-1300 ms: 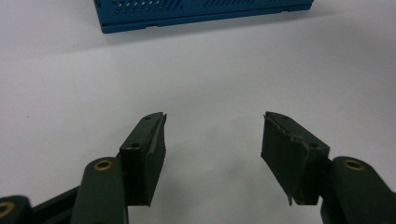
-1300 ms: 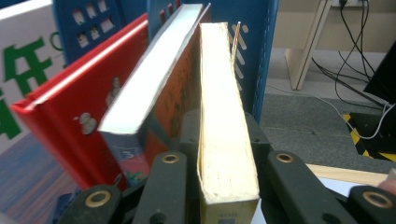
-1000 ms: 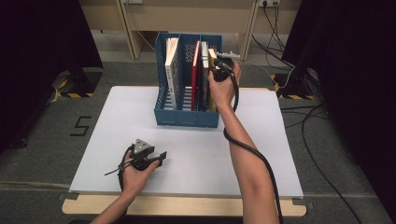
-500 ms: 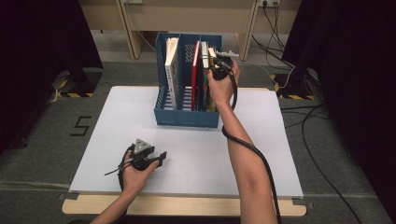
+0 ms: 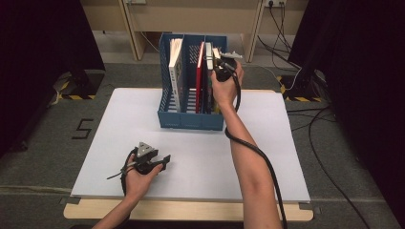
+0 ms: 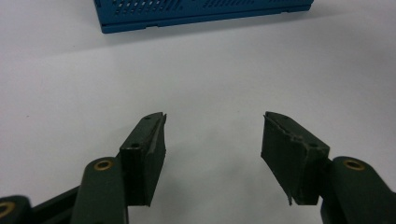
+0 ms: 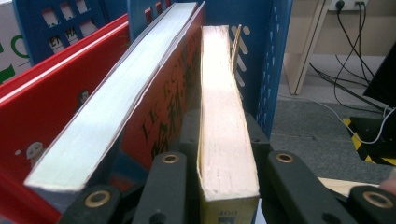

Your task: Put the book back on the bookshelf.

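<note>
Centrally, the right gripper (image 7: pixel 219 154) is clamped on the top edge of the yellowed paperback (image 7: pixel 224 116), one black jaw on each cover, gripping the thick page block near its near corner. By its build the book is judged moderately light and fairly stiff along the spine yet pliant across the covers; the front cover already curls away from the pages at the far end, so a hold across the full block close to the spine edge would keep it from fanning or slipping. Paper covers look smooth, so a firm squeeze seems wise. It has aged cream pages, a yellow cover and small print at the lower edge. It stands upright in the rightmost compartment of the blue file rack (image 5: pixel 191 119), beside the red book (image 7: pixel 154 121) with grey-white pages, and close to the rack's perforated right wall. In the high view the rack sits at the far middle of the table (image 5: pixel 95 143), with a white book (image 5: pixel 175 71) in its left compartment. The left gripper (image 5: pixel 157 161) rests open and empty on the near table, jaws spread wide
</note>
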`<state>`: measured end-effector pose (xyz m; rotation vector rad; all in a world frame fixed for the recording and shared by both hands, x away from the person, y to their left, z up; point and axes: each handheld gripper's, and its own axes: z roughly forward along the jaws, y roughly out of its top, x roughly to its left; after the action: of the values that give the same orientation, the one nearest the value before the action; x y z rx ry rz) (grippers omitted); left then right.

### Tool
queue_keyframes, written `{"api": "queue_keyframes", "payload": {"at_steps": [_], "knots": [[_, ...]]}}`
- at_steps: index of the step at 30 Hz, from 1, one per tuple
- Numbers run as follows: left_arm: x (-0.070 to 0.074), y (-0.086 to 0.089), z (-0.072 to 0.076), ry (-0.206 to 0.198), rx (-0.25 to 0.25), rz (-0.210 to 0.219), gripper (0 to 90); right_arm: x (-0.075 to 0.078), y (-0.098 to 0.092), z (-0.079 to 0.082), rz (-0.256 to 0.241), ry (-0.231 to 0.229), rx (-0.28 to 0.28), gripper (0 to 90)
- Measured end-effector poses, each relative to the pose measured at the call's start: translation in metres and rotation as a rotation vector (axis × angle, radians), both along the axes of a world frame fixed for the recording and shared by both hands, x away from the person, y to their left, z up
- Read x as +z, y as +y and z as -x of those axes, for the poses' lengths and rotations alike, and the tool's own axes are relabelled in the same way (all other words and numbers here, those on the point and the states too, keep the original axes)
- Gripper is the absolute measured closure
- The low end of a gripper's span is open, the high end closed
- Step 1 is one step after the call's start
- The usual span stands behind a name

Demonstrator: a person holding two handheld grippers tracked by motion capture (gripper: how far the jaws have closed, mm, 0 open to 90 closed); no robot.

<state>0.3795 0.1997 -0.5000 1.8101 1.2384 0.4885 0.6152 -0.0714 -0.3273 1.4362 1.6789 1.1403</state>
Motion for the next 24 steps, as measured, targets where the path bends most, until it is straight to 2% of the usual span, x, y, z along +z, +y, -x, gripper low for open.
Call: {"api": "queue_keyframes", "payload": {"at_steps": [7,13,16,18,24], "knots": [[0.000,0.000,0.000,0.000,-0.002,-0.001,38.9,-0.006,-0.001,-0.003,0.005,0.010,-0.004,76.1],[0.000,0.000,0.000,0.000,-0.003,-0.002,38.9,-0.008,-0.001,-0.001,0.007,0.000,0.004,74.9],[0.000,0.000,0.000,0.001,-0.003,-0.003,38.9,-0.009,0.000,0.003,0.019,-0.009,0.012,70.8],[0.000,-0.001,0.000,-0.003,-0.002,-0.006,39.0,-0.009,0.001,0.007,0.010,-0.003,0.001,66.6],[0.000,0.000,0.000,0.000,-0.002,-0.001,38.9,-0.008,0.001,0.013,0.014,-0.003,-0.003,62.8]]}}
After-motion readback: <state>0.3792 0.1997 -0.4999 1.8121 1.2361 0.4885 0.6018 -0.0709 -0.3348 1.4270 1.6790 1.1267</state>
